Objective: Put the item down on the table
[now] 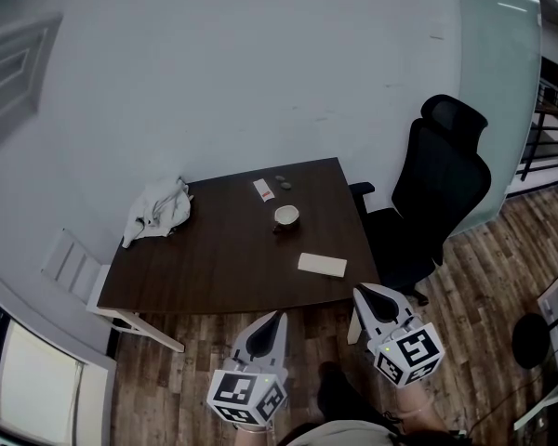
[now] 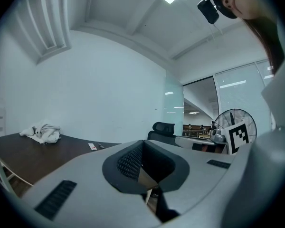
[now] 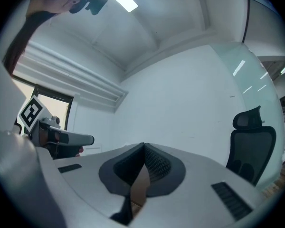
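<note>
Left gripper (image 1: 277, 320) & right gripper (image 1: 362, 292), bottom centre, both clenched w/ nothing inside. Risk: pushing fwd, tips bump table (image 1: 214, 272) edge or knock cup (image 1: 286, 216).

No word, brand or number can be read anywhere just now. Black-and-white square code markers are seen on the cube of the left gripper (image 1: 277, 316) and of the right gripper (image 1: 361, 292): patterns only, no letters. A red patch is made out on the small white flat packet (image 1: 263, 190) on the dark brown wooden table (image 1: 214, 268), but its print is too small to be read.
</note>
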Tool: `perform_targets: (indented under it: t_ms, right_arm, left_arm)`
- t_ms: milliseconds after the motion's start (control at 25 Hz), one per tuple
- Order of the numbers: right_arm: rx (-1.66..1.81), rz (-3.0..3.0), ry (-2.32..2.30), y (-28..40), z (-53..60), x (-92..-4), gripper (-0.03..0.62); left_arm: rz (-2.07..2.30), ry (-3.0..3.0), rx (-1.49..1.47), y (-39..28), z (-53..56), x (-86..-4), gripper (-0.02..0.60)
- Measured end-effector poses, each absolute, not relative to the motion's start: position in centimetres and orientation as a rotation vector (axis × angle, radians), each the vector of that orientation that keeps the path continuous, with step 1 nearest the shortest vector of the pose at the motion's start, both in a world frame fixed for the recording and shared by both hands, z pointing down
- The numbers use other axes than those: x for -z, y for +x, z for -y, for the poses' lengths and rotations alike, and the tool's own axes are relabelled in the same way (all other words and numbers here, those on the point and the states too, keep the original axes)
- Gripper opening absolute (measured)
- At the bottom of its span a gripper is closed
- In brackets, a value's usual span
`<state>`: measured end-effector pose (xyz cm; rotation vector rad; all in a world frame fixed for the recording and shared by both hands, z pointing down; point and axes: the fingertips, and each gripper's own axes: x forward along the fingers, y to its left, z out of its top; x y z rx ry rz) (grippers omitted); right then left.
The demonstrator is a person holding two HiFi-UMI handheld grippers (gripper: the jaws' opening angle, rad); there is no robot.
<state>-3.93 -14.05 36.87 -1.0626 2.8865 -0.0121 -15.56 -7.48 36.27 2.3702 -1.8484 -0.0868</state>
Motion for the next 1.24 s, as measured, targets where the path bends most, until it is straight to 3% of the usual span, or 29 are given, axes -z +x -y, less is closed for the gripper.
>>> perform_targets:
  t_ms: [1240]
  right_arm:
    - [-0.014,-2.879,-1.096,-2.3,15.4,-36.4,0.006]
  left_arm:
    - [1.746,2.454,0.026,-12.6,9.8,-36.0,0.018]
